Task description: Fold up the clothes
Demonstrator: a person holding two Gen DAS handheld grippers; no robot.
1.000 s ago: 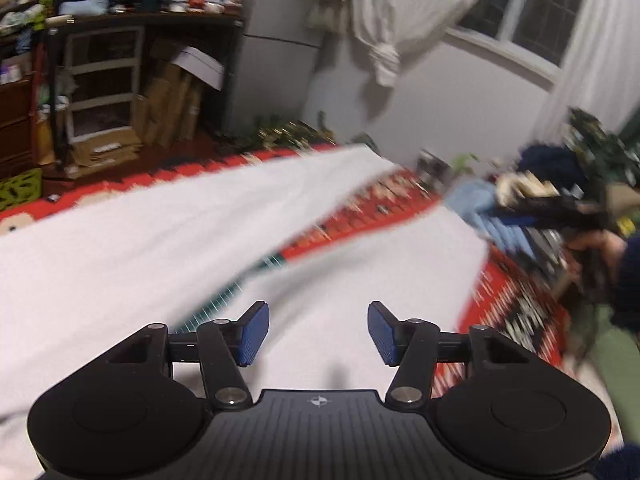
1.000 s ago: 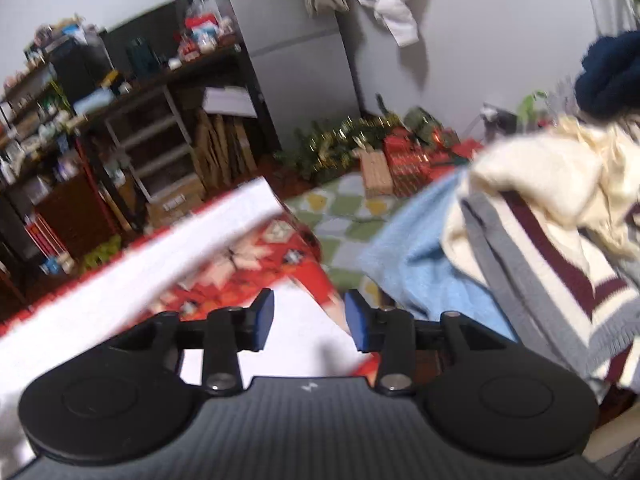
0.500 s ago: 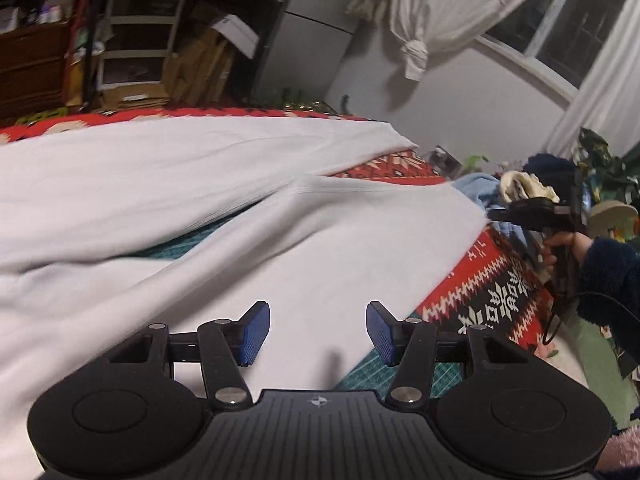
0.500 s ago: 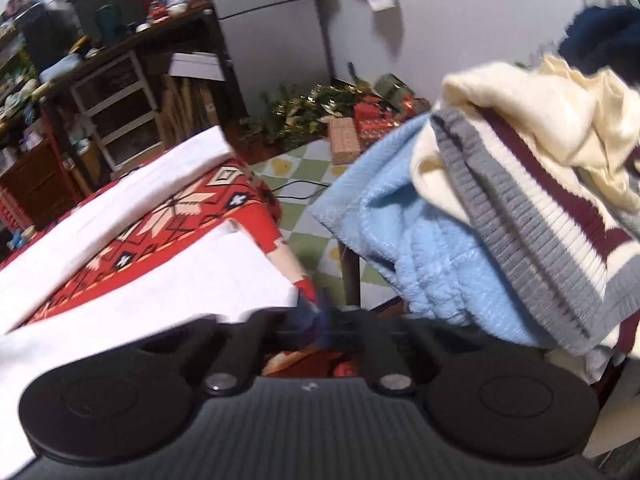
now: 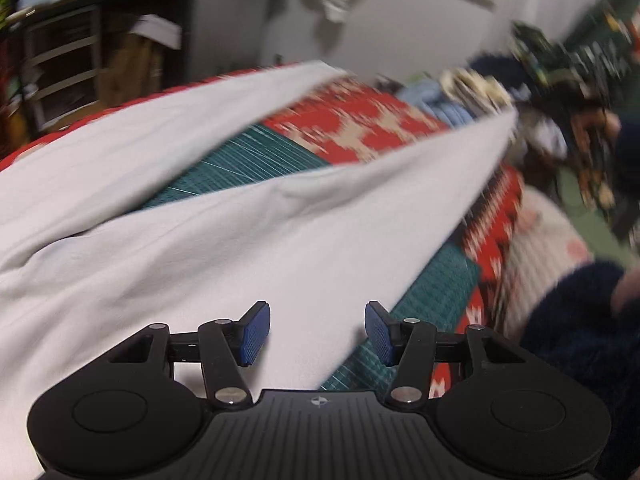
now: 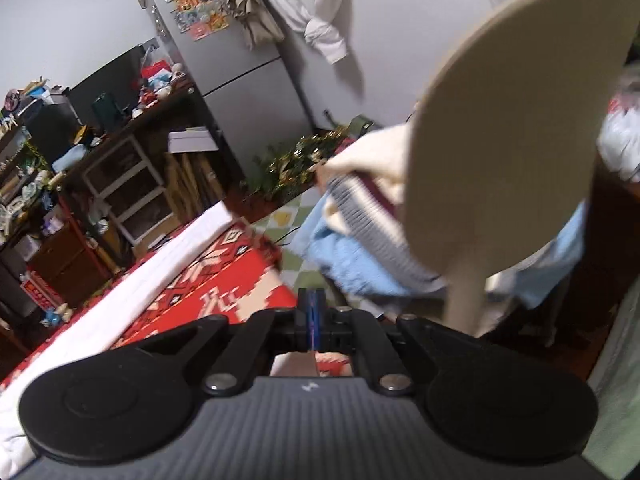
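A white pair of trousers [image 5: 224, 220] lies spread on a green cutting mat [image 5: 248, 156] over a red patterned blanket. Its near leg stretches up to the right, where my right gripper [image 5: 568, 136] holds its end, blurred. My left gripper [image 5: 316, 334] is open and empty, low over the near leg by its right edge. In the right wrist view my right gripper [image 6: 313, 312] is shut, with white cloth [image 6: 294, 364] showing just under the fingers. The far trouser leg [image 6: 132, 292] lies on the blanket to the left.
A pile of clothes, blue, striped and cream [image 6: 360, 240], hangs on a chair at the right. A round beige board [image 6: 516, 132] stands close in front of the right camera. Shelves [image 6: 124, 196] and a fridge [image 6: 248, 92] line the far wall. The red blanket [image 6: 224, 280] covers the table.
My right gripper has shut on the end of the near trouser leg and lifted it up and to the right. My left gripper has stayed open over the cloth, its view swinging.
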